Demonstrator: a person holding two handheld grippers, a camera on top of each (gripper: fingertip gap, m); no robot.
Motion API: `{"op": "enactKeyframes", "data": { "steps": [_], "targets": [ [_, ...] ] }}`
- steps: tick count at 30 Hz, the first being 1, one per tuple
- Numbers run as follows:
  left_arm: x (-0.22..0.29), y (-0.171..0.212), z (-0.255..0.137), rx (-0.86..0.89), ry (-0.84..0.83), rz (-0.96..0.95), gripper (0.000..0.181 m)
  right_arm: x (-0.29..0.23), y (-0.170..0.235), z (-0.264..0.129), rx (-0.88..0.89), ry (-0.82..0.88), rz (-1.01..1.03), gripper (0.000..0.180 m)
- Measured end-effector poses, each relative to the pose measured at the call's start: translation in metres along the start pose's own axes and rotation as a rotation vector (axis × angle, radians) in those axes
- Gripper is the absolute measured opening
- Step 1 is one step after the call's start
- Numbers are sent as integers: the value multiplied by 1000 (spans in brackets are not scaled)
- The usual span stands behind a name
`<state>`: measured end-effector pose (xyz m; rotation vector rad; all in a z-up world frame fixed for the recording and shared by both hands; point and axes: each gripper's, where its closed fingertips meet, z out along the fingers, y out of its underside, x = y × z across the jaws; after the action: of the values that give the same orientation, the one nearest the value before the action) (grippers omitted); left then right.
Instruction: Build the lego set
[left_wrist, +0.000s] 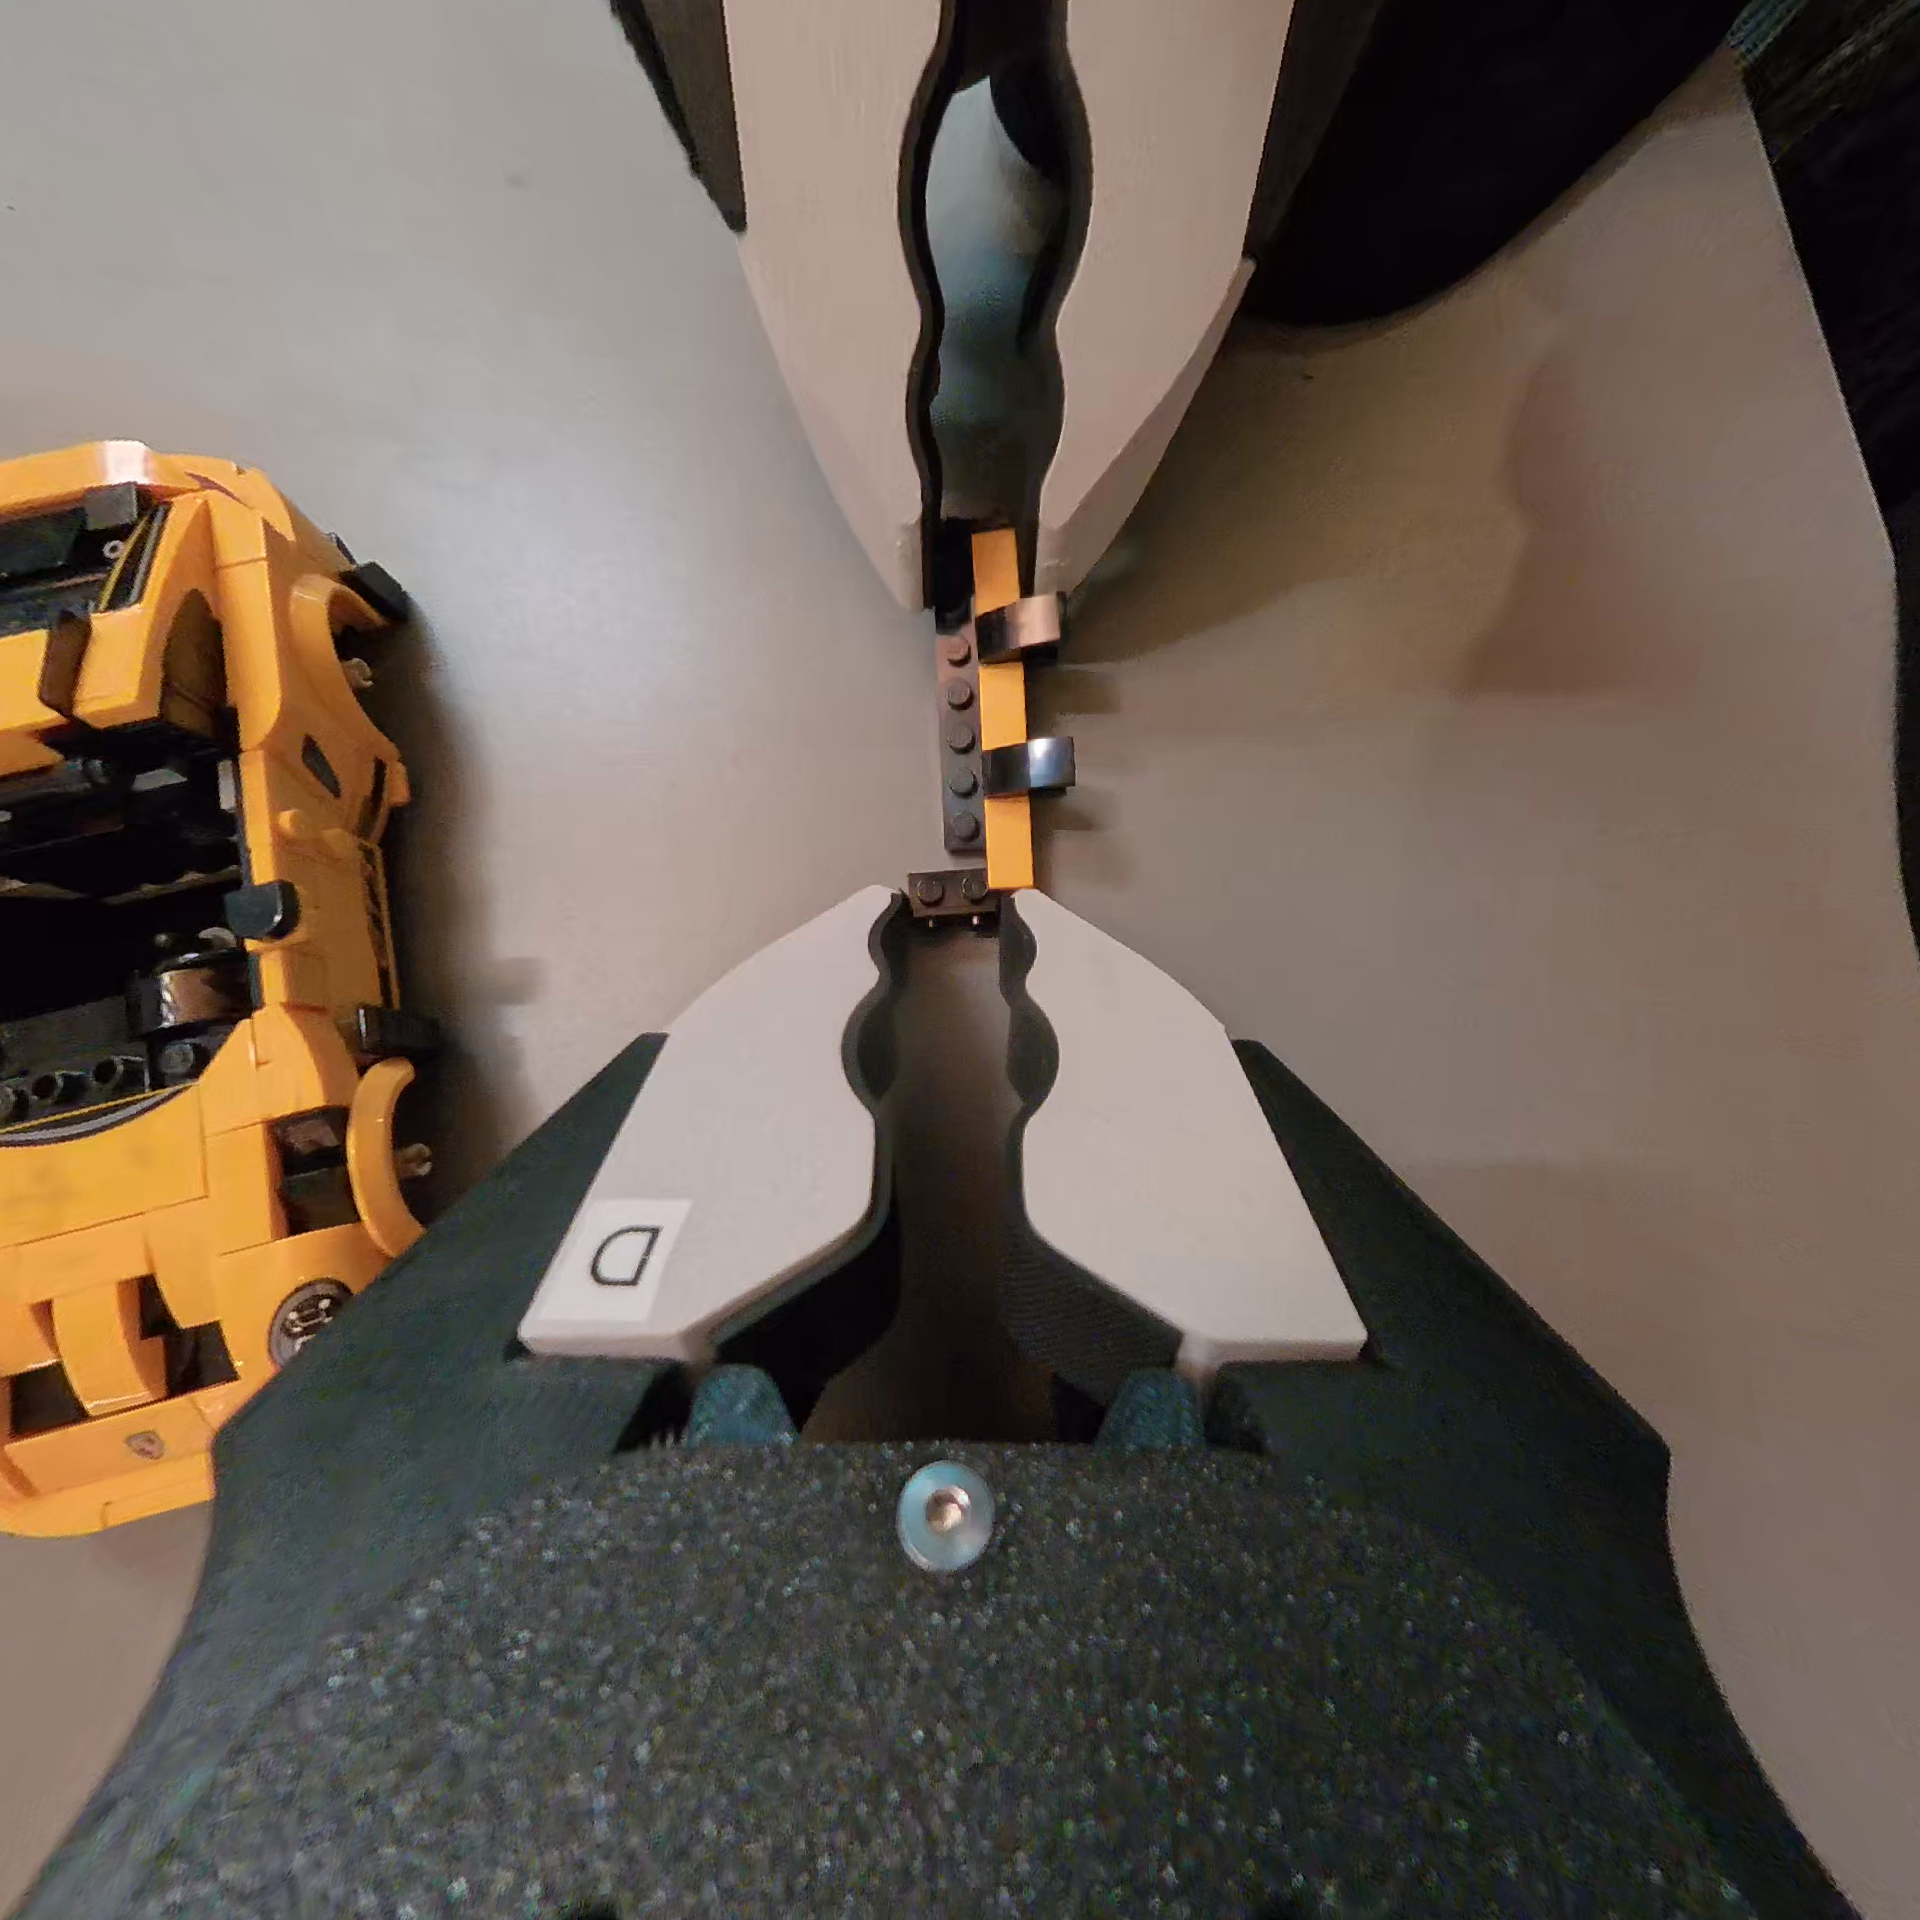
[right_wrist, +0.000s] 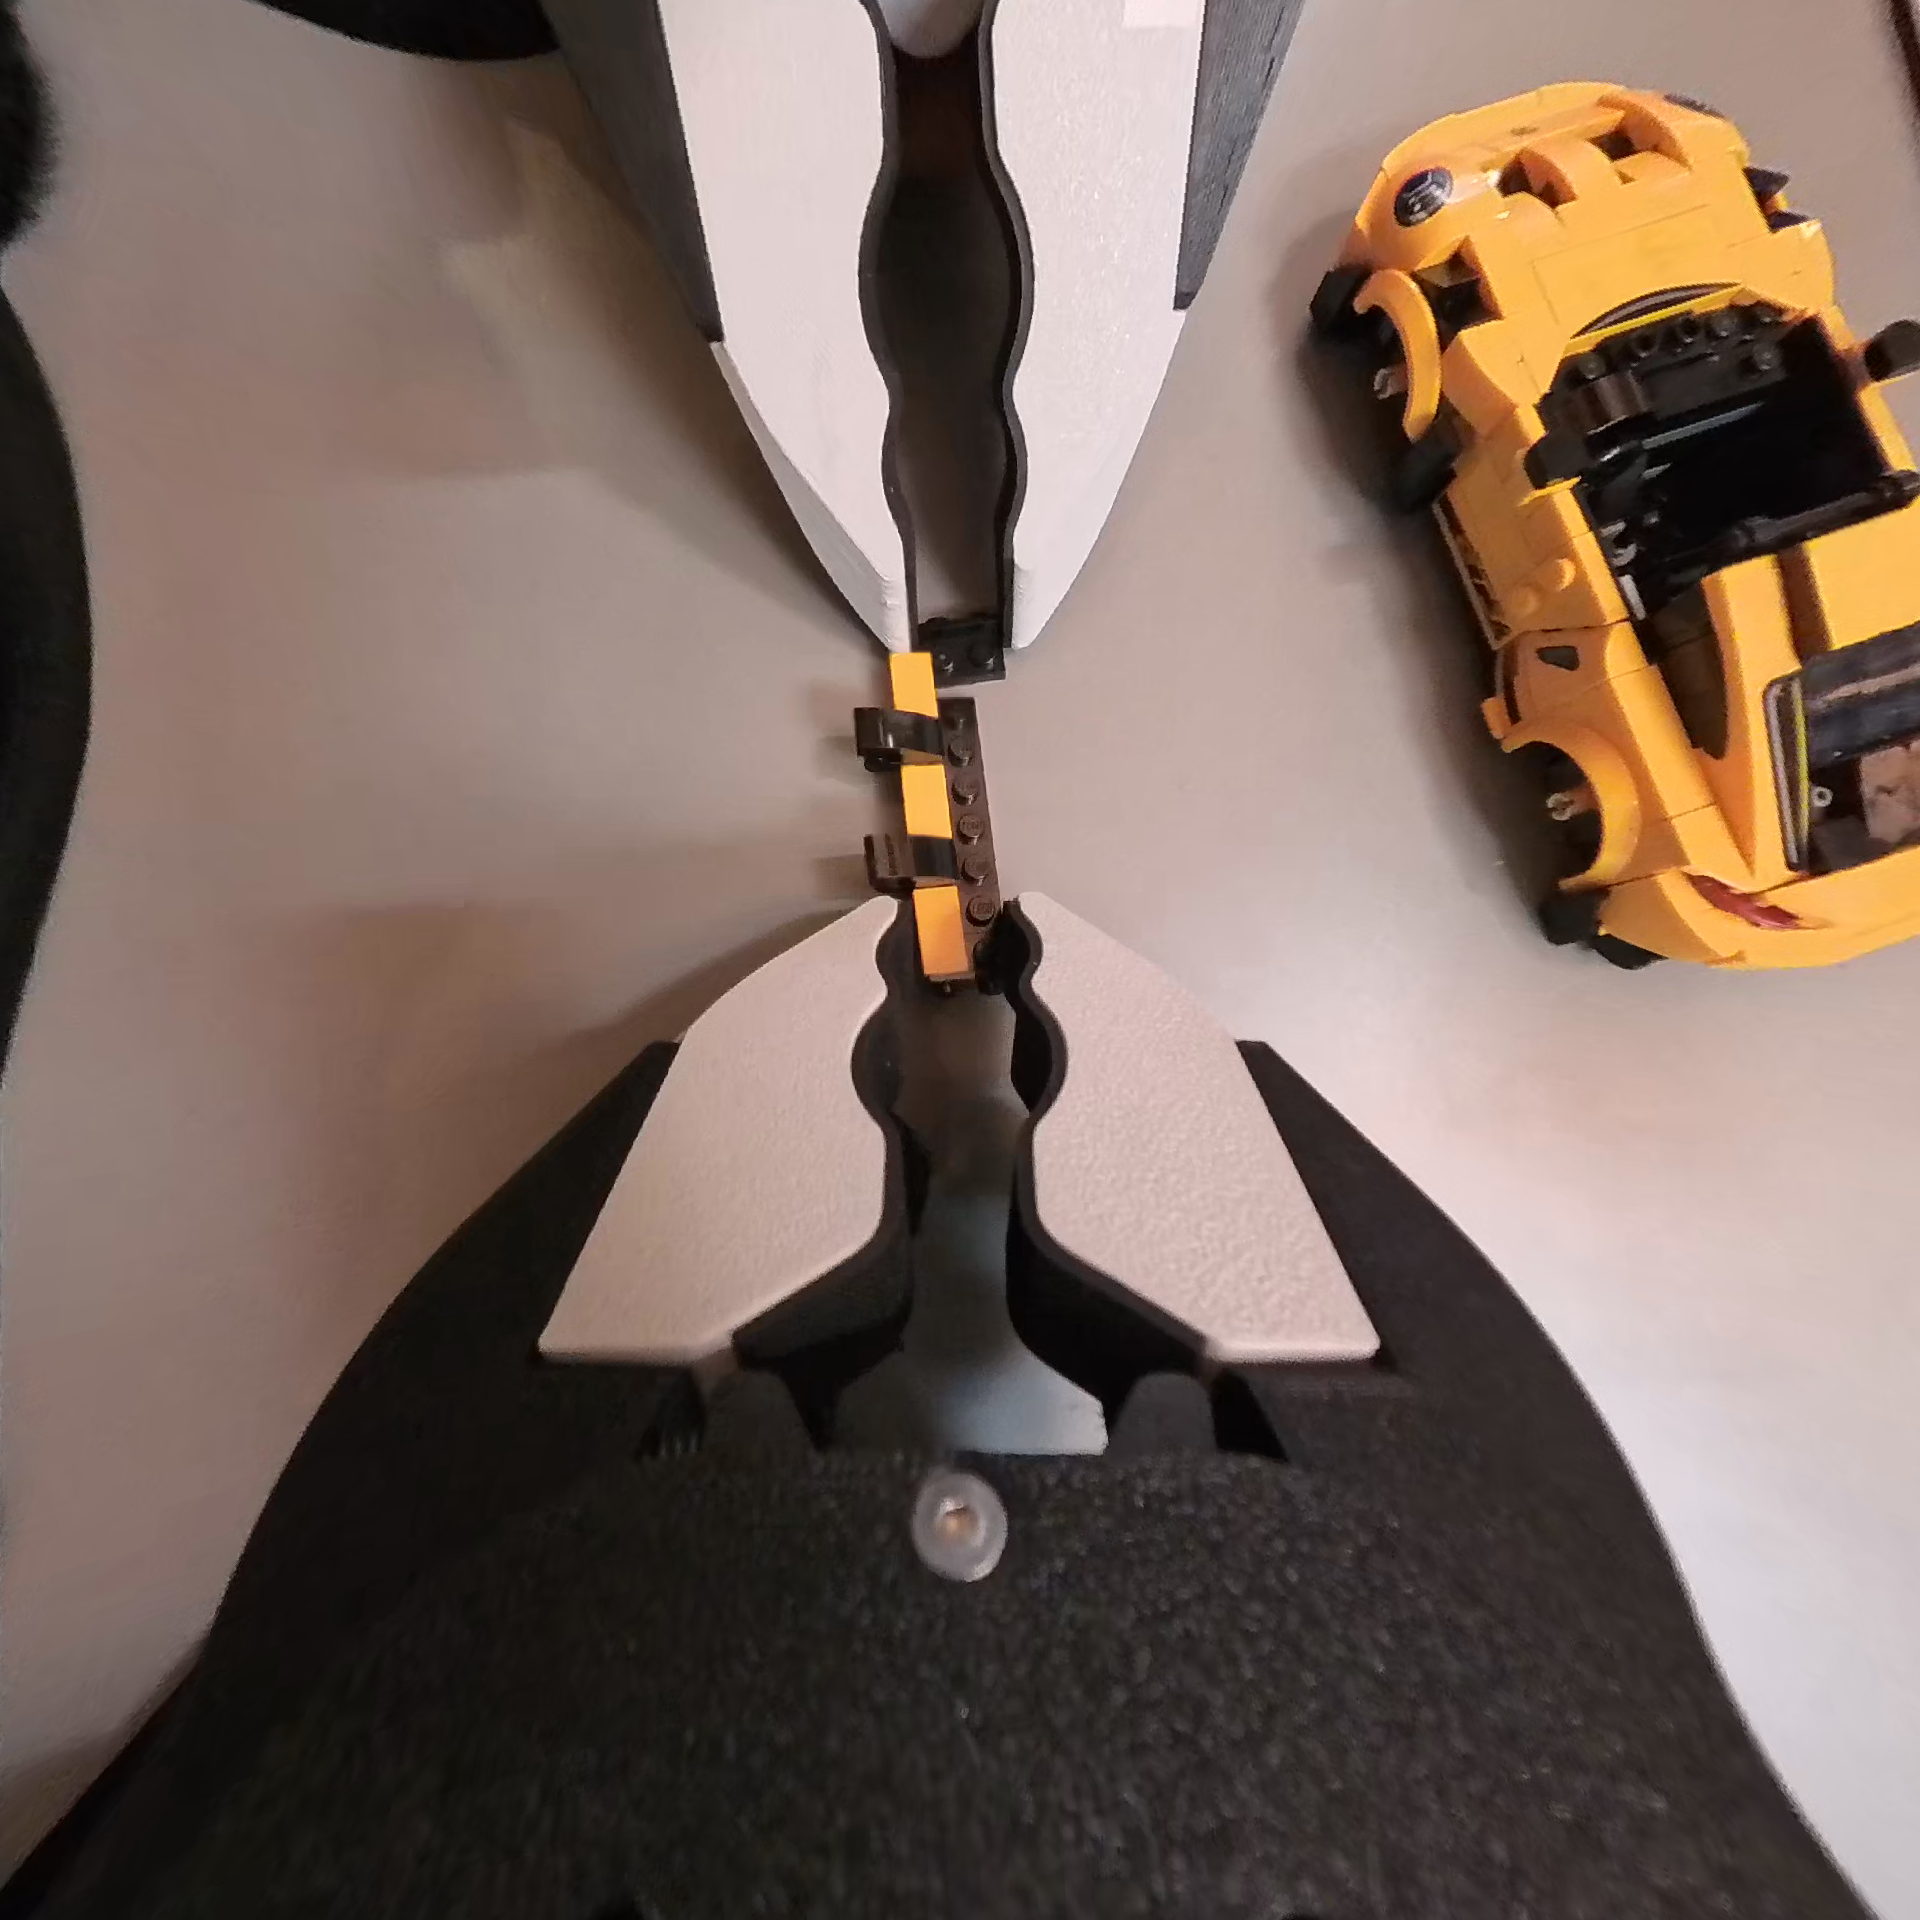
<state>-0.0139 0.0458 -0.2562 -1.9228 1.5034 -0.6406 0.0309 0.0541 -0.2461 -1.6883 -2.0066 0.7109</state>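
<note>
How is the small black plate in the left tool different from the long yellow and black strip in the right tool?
The small black plate is short, all black, with only two studs showing; the long strip pairs a yellow bar with a black plate bearing a row of studs.
The strip carries two black curved clips on its side; the small plate has none.
The left tool pinches the plate crosswise at its tips; the right tool grips the strip by one end.
Both are held above the table.
</note>
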Motion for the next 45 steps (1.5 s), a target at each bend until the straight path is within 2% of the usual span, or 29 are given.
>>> {"op": "enactKeyframes", "data": {
  "steps": [12, 35, 45],
  "targets": [
    [1, 0, -1, 10, 12, 16, 16, 4, -9, -10, 68, 9, 1, 15],
    [4, 0, 0, 16, 18, 28, 16, 1, 3, 9, -51, 48, -61, 15],
    [6, -1, 0, 20, 25, 27, 19, -2, 2, 6, -30, 20, -48, 24]
  ]
}}
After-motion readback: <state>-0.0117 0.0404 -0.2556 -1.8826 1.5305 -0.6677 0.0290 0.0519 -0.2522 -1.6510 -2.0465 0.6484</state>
